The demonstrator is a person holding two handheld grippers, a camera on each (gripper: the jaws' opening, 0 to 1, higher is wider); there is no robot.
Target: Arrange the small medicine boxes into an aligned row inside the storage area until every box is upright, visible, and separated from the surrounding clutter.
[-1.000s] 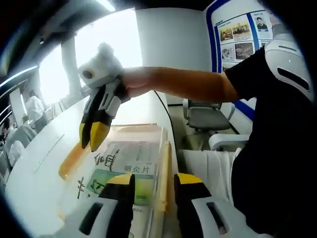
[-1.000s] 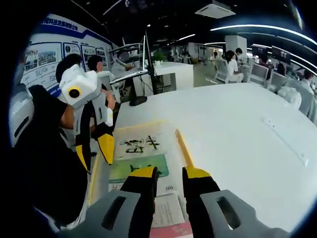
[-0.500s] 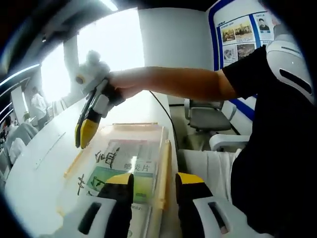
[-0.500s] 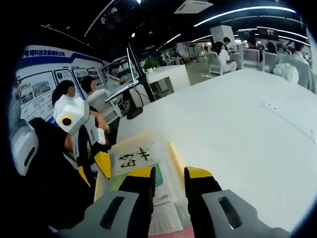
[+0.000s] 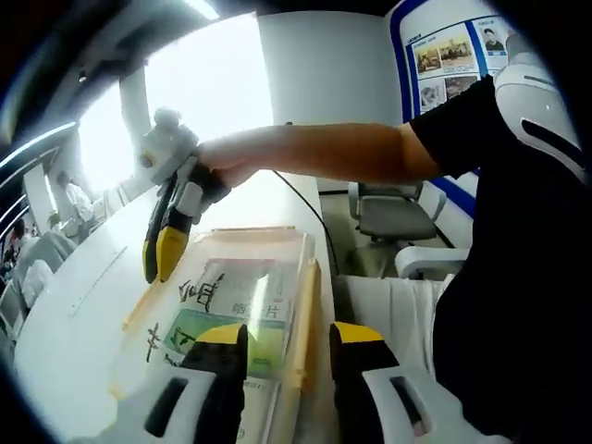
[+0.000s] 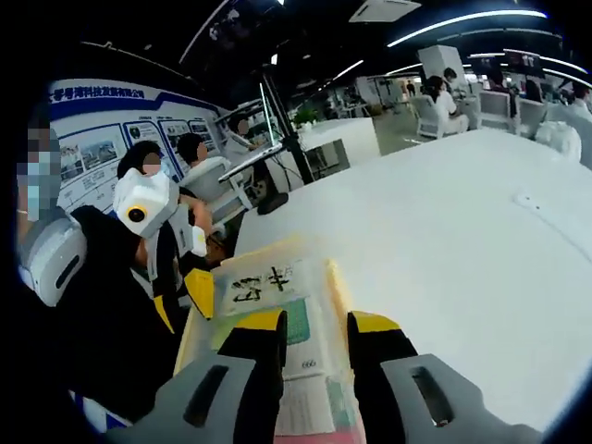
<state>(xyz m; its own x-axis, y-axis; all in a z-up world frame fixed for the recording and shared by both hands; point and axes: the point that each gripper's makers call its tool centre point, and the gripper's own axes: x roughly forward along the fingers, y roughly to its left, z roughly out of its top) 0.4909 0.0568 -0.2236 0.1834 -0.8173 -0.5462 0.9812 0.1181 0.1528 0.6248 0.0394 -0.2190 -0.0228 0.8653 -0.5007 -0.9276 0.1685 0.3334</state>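
Observation:
A clear storage bin with a yellowish rim [image 5: 305, 294] lies on the white table, and medicine boxes lie flat in it. Among them are a white box with black characters [image 5: 220, 282] and a green-and-white box [image 5: 196, 331]. My left gripper [image 5: 291, 339] is open, its jaws standing either side of the bin's near right rim. A hand holds my right gripper [image 5: 165, 257] above the bin's far left edge. In the right gripper view, my right gripper [image 6: 316, 326] is open over the bin [image 6: 335, 277]. Ahead of it are the white box [image 6: 254, 285] and green box [image 6: 296, 326]. The left gripper [image 6: 183, 301] hangs at the bin's left side.
The white table [image 6: 444, 240] stretches wide to the right of the bin. A person's black-clad body [image 5: 518, 277] and forearm [image 5: 324, 153] fill the right side. An office chair [image 5: 393, 217] stands behind. More white and pink packets [image 6: 301, 407] lie in the near part of the bin.
My right gripper has moved from over the middle of the bin to its left edge. Both views have shifted slightly; the boxes lie as before.

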